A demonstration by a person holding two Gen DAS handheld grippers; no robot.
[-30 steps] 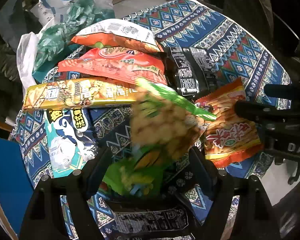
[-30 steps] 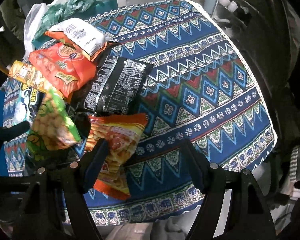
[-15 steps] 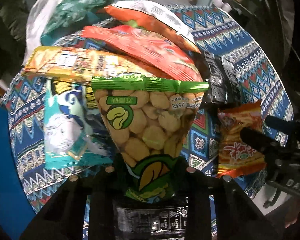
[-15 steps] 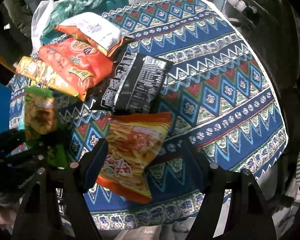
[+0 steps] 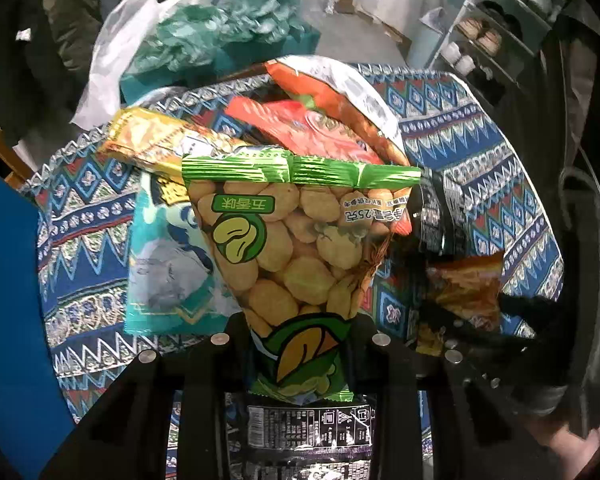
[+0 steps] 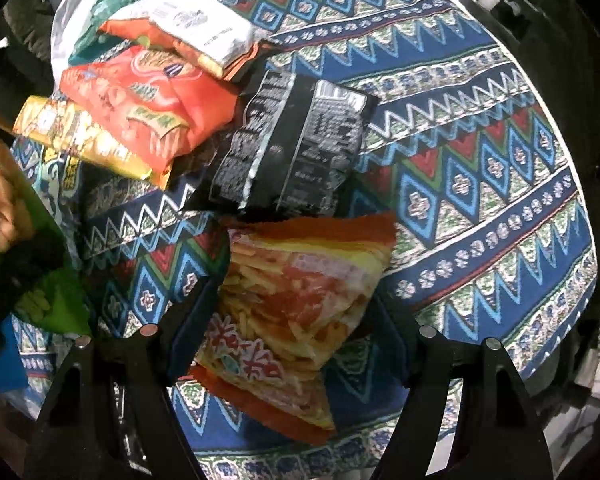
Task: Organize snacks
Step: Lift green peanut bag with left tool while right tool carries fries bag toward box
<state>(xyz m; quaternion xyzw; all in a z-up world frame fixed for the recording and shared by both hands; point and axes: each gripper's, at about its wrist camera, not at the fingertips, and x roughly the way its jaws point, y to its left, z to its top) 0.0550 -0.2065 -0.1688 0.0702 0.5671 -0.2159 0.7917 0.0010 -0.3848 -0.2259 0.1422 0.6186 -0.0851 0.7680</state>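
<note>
Above the patterned table (image 6: pixel 480 184), left gripper (image 5: pixel 300 344) jaws clamped on a green bean-snack bag (image 5: pixel 296 240), right gripper (image 6: pixel 292 340) jaws spread around an orange chip bag (image 6: pixel 296 300), just below a black packet (image 6: pixel 296 148).

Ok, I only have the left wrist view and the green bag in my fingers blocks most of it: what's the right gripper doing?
Observer: The right gripper is open, with its fingers either side of the orange chip bag.
Operator: Is that bag lifted?
Observer: No, it lies flat on the tablecloth.
Operator: Anything crowding it?
Observer: A black packet sits right against its far edge.
</note>
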